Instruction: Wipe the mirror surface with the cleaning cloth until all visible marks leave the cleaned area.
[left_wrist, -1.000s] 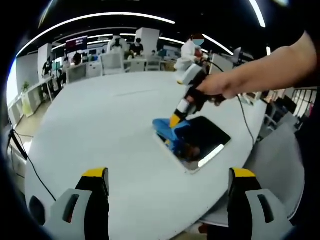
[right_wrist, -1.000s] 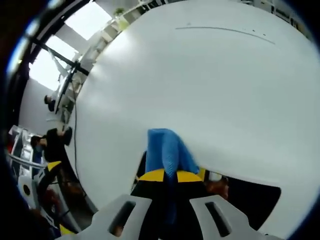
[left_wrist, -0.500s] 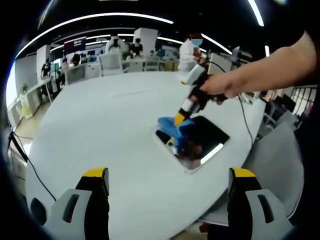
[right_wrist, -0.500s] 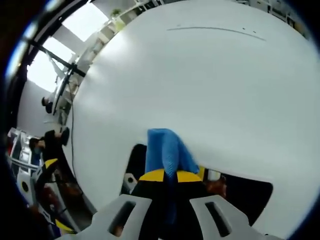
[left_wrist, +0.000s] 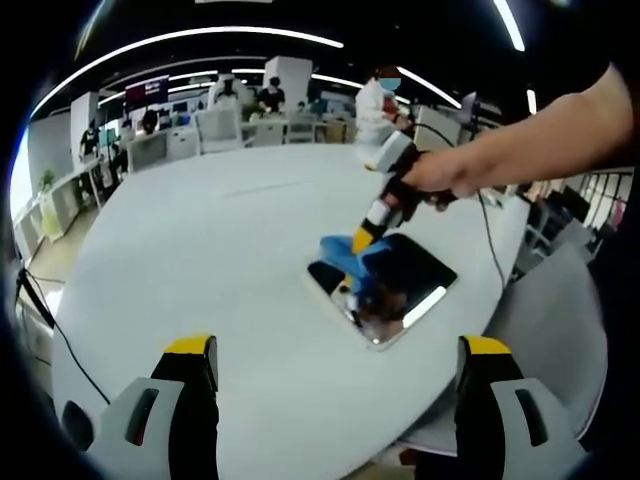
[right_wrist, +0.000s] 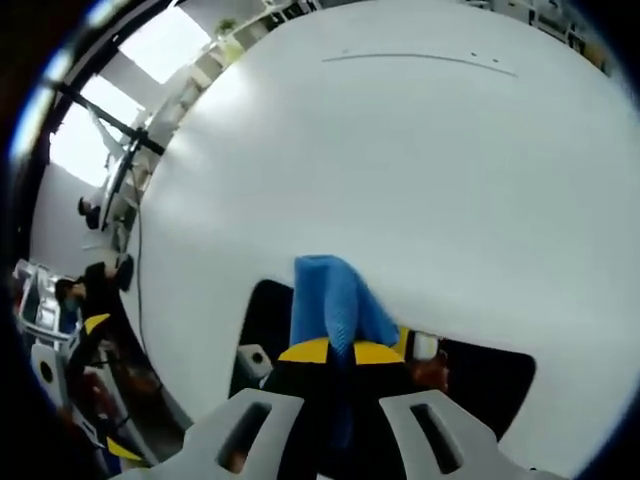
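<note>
The right tool (right_wrist: 335, 352) pinches the blue cleaning cloth (right_wrist: 335, 300), pressed onto the dark mirror (left_wrist: 385, 285) lying flat on the white bench (left_wrist: 220, 260). The left tool (left_wrist: 335, 400) hovers spread, holding nothing. Wiping looks mid-stroke; next the cloth should sweep the uncovered glass.

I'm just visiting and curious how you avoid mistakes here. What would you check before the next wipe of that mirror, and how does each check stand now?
1. Cloth gripped by right gripper: ok, jaws shut on it.
2. Cloth touching mirror: ok, it lies on the near left part.
3. Mirror fully on table: ok, though close to the edge.
4. Left gripper clear of the mirror: ok, open and holding nothing.
5. Marks gone: cannot tell, reflections hide the glass.
</note>
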